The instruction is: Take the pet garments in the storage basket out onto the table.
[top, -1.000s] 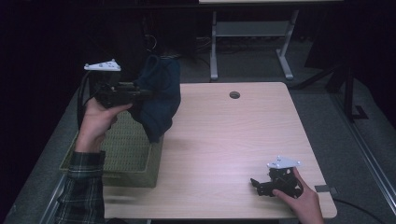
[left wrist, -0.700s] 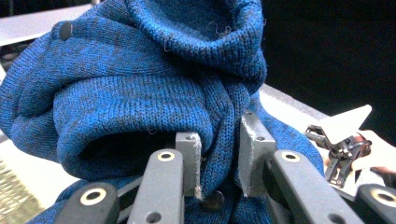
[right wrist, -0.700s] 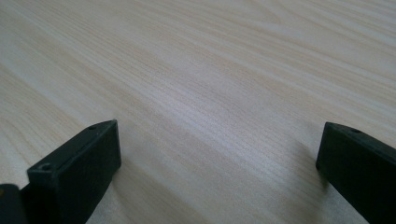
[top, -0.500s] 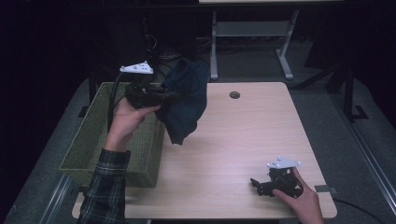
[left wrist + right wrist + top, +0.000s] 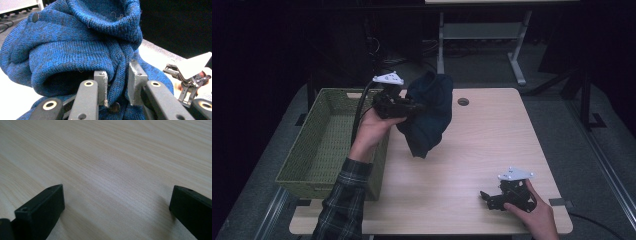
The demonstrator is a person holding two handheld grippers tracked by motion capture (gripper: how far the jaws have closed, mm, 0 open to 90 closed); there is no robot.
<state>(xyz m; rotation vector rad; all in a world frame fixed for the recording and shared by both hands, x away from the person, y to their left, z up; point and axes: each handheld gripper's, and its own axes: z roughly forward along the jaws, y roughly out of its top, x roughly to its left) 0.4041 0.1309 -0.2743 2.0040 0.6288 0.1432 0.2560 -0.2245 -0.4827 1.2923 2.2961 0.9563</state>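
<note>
Sweater [image 5: 428, 117]: blue knit, bunched, hanging from the left gripper [image 5: 412, 107] above the table [image 5: 492, 150]. Long axis runs near vertical; the bulk and open fold sit at the top, and the lower end tapers to a point just above the tabletop, beside the right wall of the basket [image 5: 327, 145].

Near edge of the table: the right hand [image 5: 532, 207] rests low at the right front corner, holding the right gripper [image 5: 487, 197] level, tips pointing toward the table's left. In the right gripper view the jaws stand wide apart over bare wood, with nothing between them.

Farther back: the left forearm, in a plaid sleeve [image 5: 342, 200], rises from the bottom edge along the basket's right wall. The left hand [image 5: 374, 127] is raised, wrist bent, holding its gripper roughly level with the tips pointing right, into the cloth.

In the left gripper view the pads [image 5: 101, 87] are clenched on a thick fold of sweater [image 5: 82, 45]; knit fills the gap between them and bulges over both. A dark button [image 5: 35, 17] shows on the upper left of the cloth. The right gripper [image 5: 190, 75] appears beyond, at the right.
</note>
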